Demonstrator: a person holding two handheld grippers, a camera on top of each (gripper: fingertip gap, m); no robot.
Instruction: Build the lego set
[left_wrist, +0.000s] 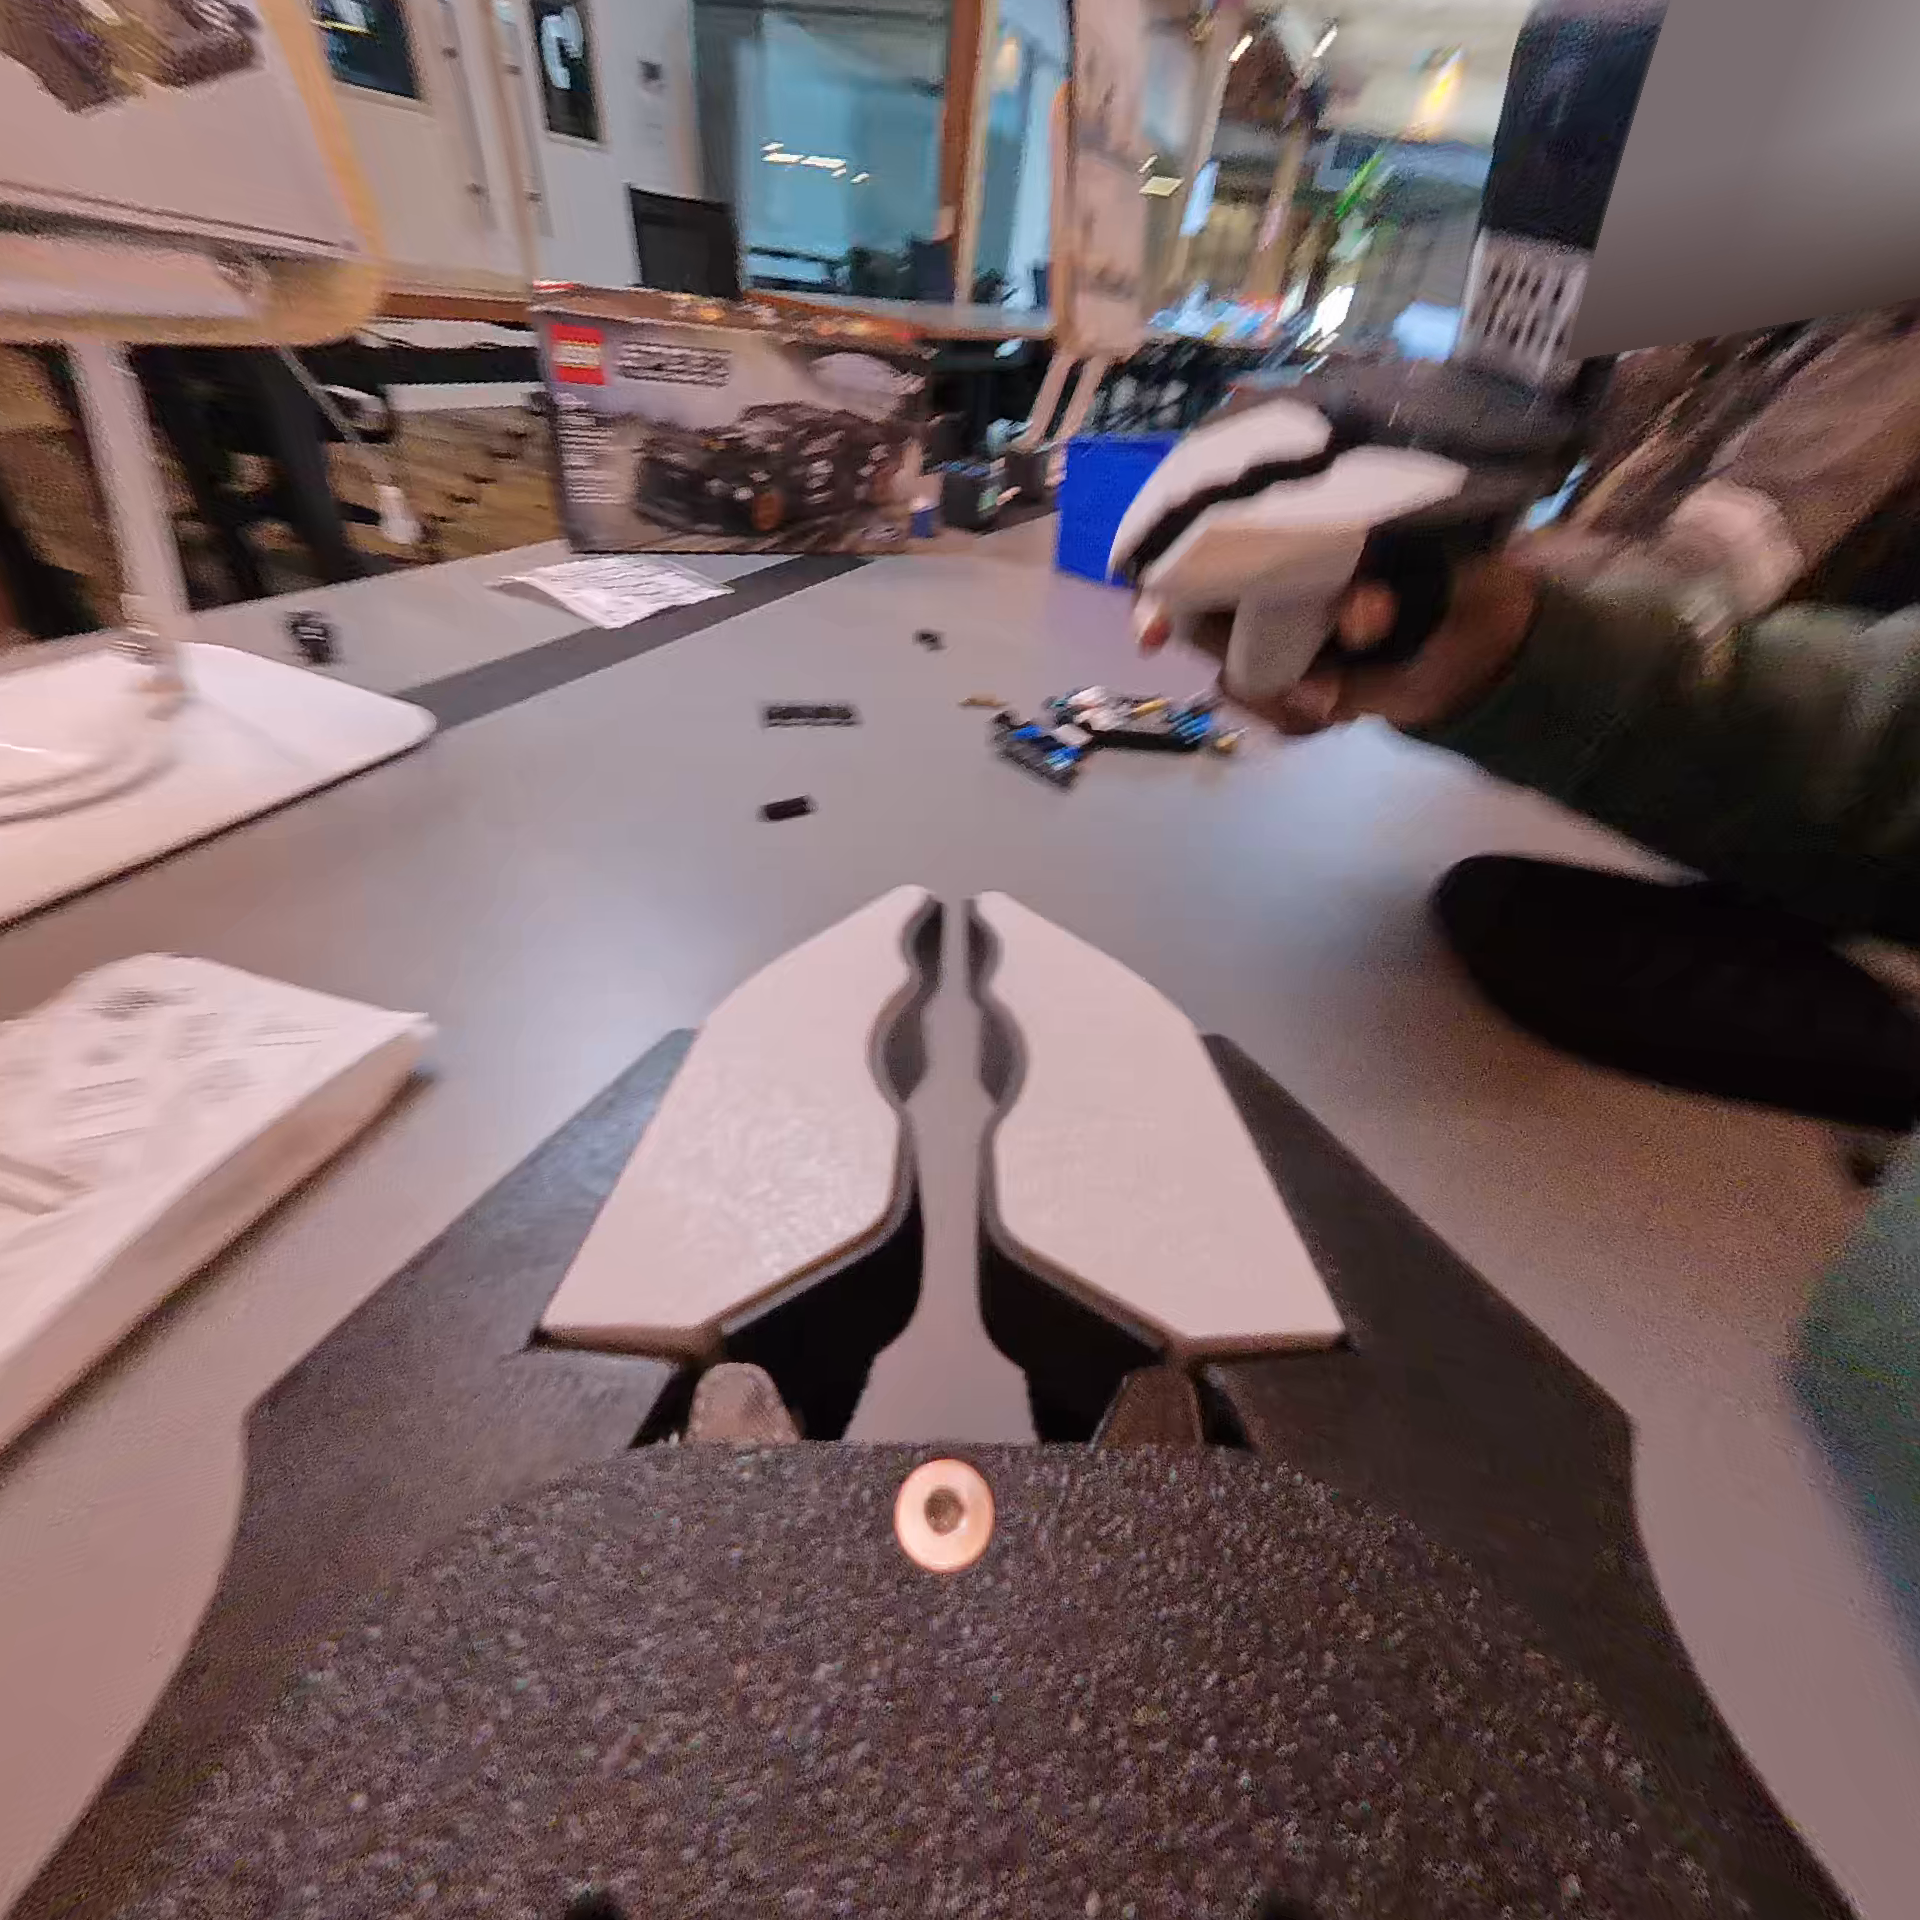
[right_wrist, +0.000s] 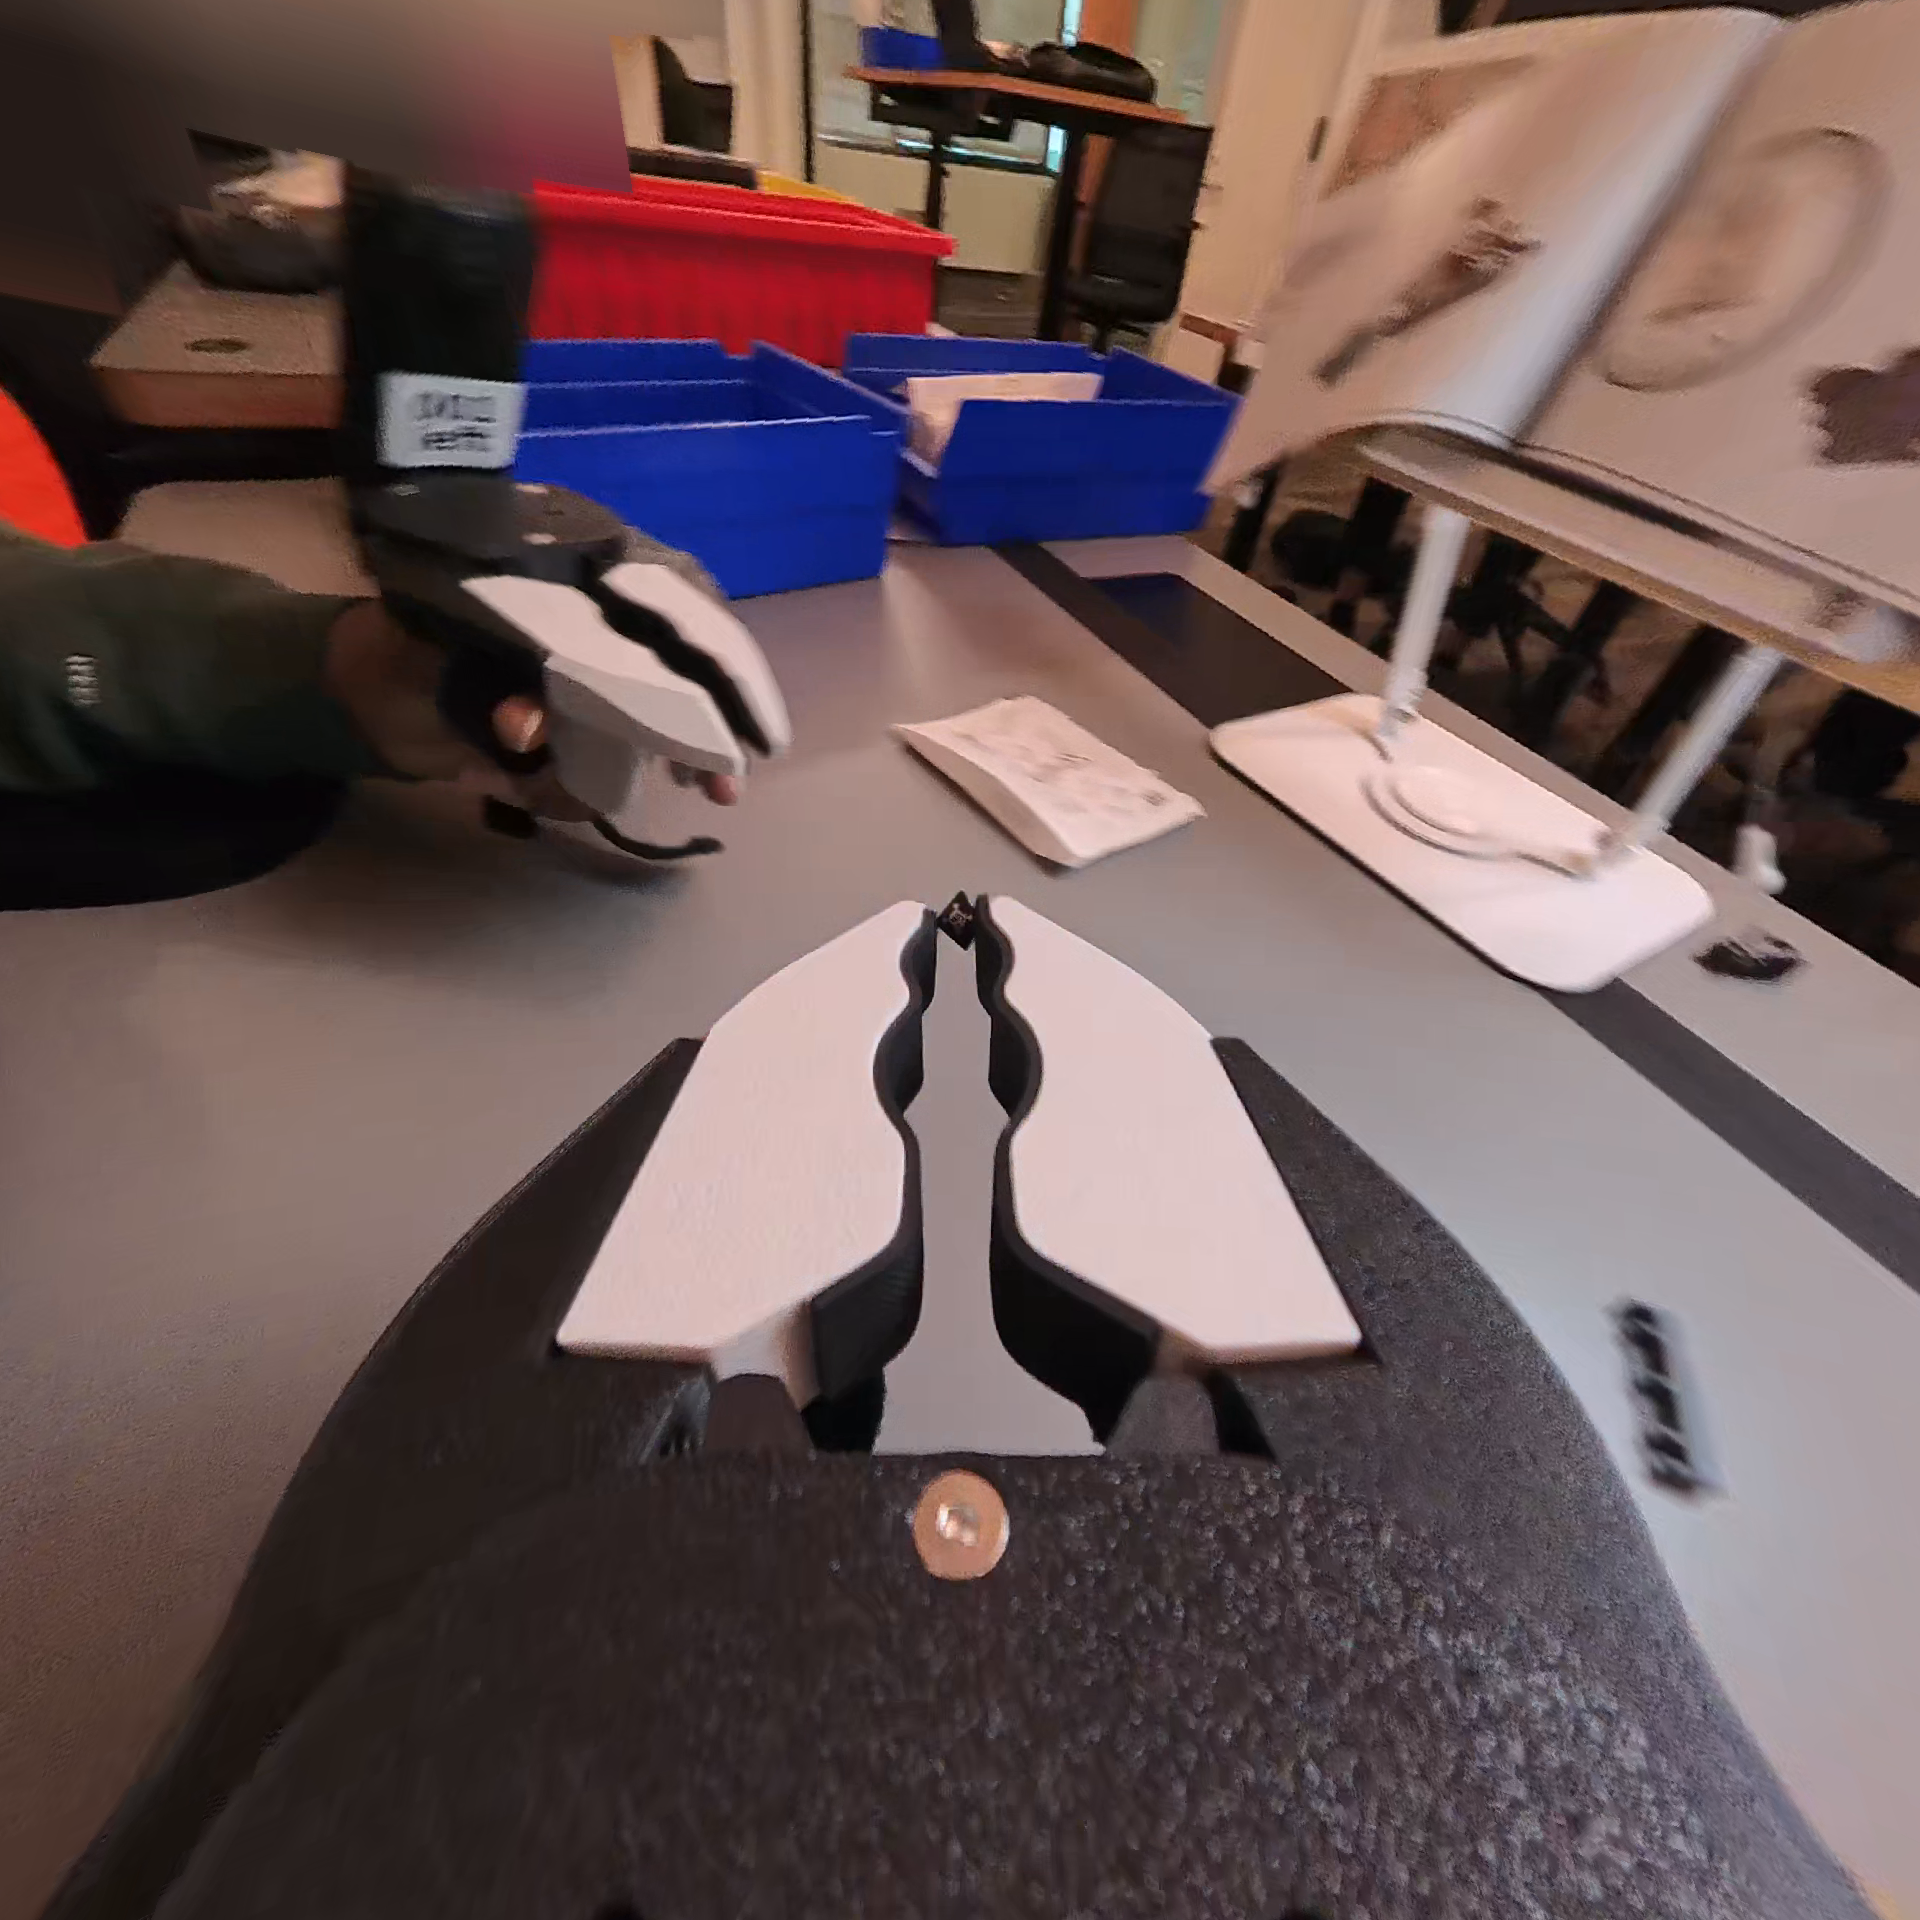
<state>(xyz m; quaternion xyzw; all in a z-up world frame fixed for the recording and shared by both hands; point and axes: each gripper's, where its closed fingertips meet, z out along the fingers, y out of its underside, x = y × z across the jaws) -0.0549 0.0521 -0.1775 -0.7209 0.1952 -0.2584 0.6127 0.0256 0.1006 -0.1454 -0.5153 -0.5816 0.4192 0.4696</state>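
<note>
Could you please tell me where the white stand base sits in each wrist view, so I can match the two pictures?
Left wrist view: the white stand base lies at the left edge, on the grey table.
Right wrist view: it lies at right of centre.
Shared landmark: the folded paper sheet lying beside the base.

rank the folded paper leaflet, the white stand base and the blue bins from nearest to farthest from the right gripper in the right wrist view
From the right gripper:
1. Folded paper leaflet, just ahead.
2. White stand base, right.
3. Blue bins, far back.
</note>
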